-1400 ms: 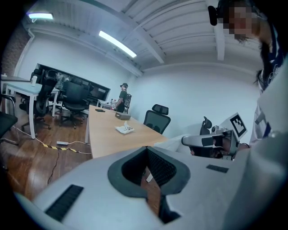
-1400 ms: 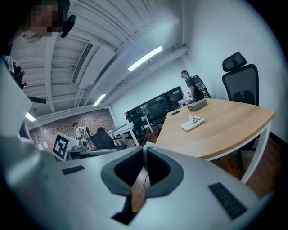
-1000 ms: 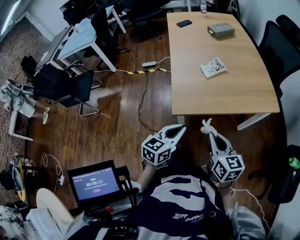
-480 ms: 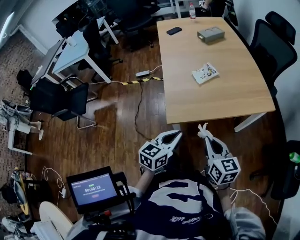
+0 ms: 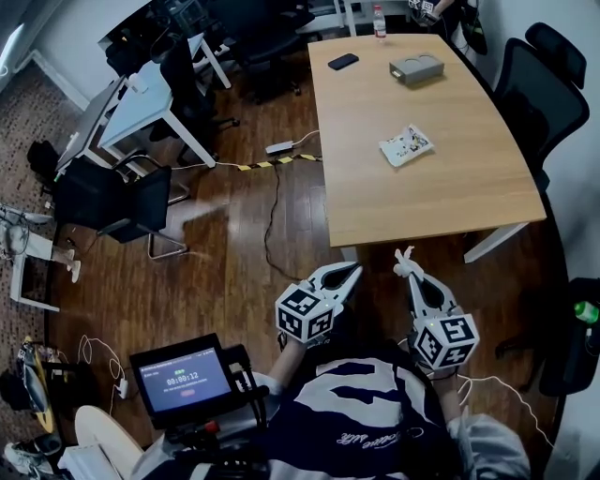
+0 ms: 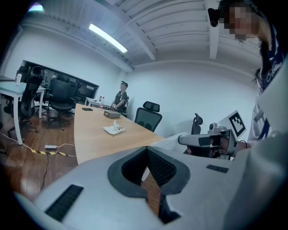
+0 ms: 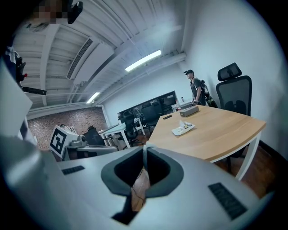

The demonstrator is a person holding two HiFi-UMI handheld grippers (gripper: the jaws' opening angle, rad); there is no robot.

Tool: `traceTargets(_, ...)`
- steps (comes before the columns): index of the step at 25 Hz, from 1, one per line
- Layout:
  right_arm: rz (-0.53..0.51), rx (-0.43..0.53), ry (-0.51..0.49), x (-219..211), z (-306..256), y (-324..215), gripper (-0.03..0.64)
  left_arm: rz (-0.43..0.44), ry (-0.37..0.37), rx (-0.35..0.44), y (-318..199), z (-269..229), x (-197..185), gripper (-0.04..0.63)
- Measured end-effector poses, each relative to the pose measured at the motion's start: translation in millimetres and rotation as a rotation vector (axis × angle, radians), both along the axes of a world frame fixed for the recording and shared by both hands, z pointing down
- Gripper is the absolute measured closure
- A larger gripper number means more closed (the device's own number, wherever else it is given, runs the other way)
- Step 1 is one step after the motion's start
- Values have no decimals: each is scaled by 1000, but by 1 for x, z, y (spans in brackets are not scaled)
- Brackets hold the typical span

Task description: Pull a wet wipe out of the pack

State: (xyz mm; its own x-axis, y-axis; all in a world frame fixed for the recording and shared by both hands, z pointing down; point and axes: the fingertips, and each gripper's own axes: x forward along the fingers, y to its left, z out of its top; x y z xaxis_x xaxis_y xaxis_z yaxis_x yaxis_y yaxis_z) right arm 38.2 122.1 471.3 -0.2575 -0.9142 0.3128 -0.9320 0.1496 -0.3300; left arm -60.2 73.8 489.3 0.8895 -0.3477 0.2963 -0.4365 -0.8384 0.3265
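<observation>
The wet wipe pack (image 5: 406, 145) lies flat on the wooden table (image 5: 441, 197), white with colourful print and a white tuft at its top. It also shows in the left gripper view as the pack (image 6: 114, 129) and in the right gripper view as the pack (image 7: 183, 129). Both grippers hang short of the table's near edge, well apart from the pack. My left gripper (image 5: 354, 269) has its jaws together with nothing in them, as my left gripper (image 6: 147, 147) shows up close. My right gripper (image 5: 405, 258) is shut too, tips touching in the close view of my right gripper (image 7: 144, 147).
A grey box (image 5: 417, 67), a dark phone (image 5: 343, 61) and a bottle (image 5: 379, 19) sit at the table's far end. Black office chairs (image 5: 539, 84) line its right side. A cable (image 5: 272, 202) crosses the wooden floor. A person (image 6: 120, 96) stands at the far end.
The head view has shifted, so the table and pack sit further left and higher in the picture. Both grippers stay in place and shut.
</observation>
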Motion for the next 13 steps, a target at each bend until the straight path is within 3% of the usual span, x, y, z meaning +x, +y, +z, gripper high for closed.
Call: traceTargets(13,-31,11,19,-10,-6,-1,617,-36,8,7,0,-6,-13,592)
